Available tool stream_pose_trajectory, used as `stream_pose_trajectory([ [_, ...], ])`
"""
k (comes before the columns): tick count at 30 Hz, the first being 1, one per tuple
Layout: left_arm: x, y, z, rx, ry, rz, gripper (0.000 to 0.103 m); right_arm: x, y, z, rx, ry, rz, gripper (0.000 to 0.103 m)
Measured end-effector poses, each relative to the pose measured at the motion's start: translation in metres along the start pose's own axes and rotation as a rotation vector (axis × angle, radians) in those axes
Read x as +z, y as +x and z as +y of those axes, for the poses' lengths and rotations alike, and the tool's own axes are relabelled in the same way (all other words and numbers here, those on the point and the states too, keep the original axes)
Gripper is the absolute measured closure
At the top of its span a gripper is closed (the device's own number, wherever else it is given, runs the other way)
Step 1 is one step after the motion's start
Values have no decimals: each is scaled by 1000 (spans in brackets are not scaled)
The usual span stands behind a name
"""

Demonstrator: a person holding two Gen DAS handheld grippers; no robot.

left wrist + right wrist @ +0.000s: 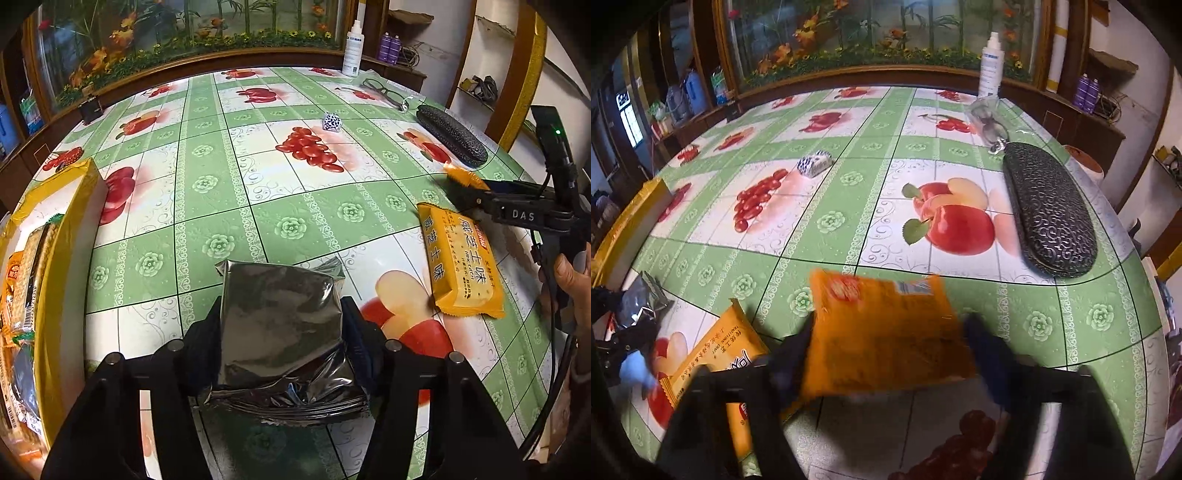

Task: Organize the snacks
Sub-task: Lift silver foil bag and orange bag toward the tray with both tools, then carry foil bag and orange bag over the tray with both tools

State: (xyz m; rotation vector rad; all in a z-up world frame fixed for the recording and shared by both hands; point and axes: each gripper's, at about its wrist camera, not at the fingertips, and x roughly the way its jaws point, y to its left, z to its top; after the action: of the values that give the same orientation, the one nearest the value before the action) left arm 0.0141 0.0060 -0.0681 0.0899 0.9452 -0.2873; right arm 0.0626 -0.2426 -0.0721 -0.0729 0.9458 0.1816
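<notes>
A silver foil snack pack point(280, 321) lies low over the fruit-print tablecloth, and my left gripper point(280, 317) is shut on its two sides. My right gripper point(890, 332) is shut on an orange snack pack point(882, 332), which is blurred; in the left wrist view that gripper point(476, 195) is at the right with the pack's crimped end point(461, 175) sticking out. A second orange cracker pack point(461, 262) point(713, 354) lies flat on the cloth between the two grippers. At the far left stands a yellow-taped box point(74, 206) point(631, 218) with several snack packs inside.
A dark textured glasses case point(452, 134) point(1049, 210) lies at the right edge of the table, with glasses point(384, 92) and a white spray bottle point(352, 48) point(990, 66) behind it. A small blue-and-white item point(332, 121) point(814, 164) sits mid-table. A person's hand point(569, 269) holds the right gripper.
</notes>
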Motion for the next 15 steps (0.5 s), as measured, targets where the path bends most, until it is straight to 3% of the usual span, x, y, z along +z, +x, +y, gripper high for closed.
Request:
stream_pose_trajectory([
  [3,-1,-1,3,-14,-19,-9,46,-1,-11,-7,49,55,-37,47],
  [4,-1,-2,3,-18,-22,-10,46,-1,-16,-9,67,65,-51,60],
  [5,-1,-2,3,-20,-25,-12,46,0,-20,-11,92,81,-61,64],
  [7,-2,-3,3,-22,-30,-14,46,1,-25,-14,129,101,-68,84],
  [15,-5,-12,4,-41,-55,-28,46,-2,-34,-17,190,135,-90,88],
])
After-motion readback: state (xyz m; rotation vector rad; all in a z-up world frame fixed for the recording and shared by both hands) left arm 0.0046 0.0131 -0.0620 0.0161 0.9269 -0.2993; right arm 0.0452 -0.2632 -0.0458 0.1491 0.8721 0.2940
